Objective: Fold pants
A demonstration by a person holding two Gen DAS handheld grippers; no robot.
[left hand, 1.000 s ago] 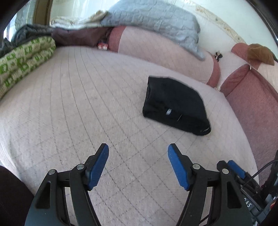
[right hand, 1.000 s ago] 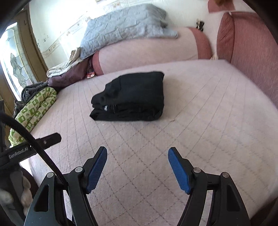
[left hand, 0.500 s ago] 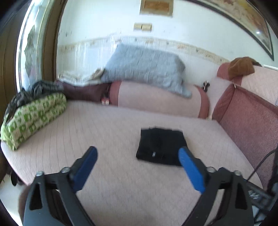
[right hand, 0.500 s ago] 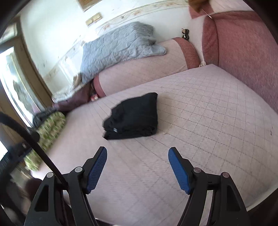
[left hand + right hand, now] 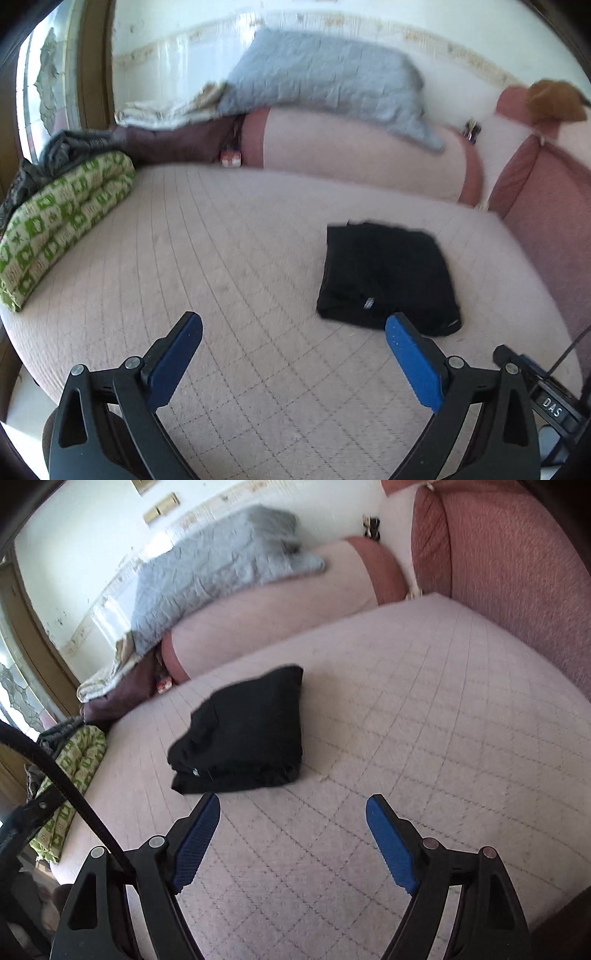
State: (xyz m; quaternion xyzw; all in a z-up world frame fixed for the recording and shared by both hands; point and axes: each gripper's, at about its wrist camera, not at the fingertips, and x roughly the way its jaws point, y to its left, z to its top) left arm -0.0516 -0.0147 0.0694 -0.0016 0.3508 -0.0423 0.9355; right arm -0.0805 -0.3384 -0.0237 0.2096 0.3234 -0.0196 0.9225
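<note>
Black pants (image 5: 388,273) lie folded into a compact, roughly square bundle on the pink quilted mattress (image 5: 221,258), toward its right side as seen from the left wrist. Small label visible on the near edge of the bundle.

Left gripper (image 5: 293,328) — blue-padded fingers spread wide apart, nothing between them, hovering above the mattress. Its right fingertip overlaps the near edge of the pants in the view; contact cannot be told.

Right gripper (image 5: 291,808) — fingers likewise wide apart and empty, above bare mattress just in front of the pants (image 5: 243,746), not touching them.

Surroundings: a long pink bolster (image 5: 354,155) with darker red ends runs along the far edge, a grey quilted blanket (image 5: 325,85) draped over it. Green-and-white patterned bedding (image 5: 62,221) rolled at the left edge, dark clothes heaped behind it. Red upholstered cushion (image 5: 517,572) stands along the right side. A black cable (image 5: 66,786) crosses the lower left of the right wrist view.
</note>
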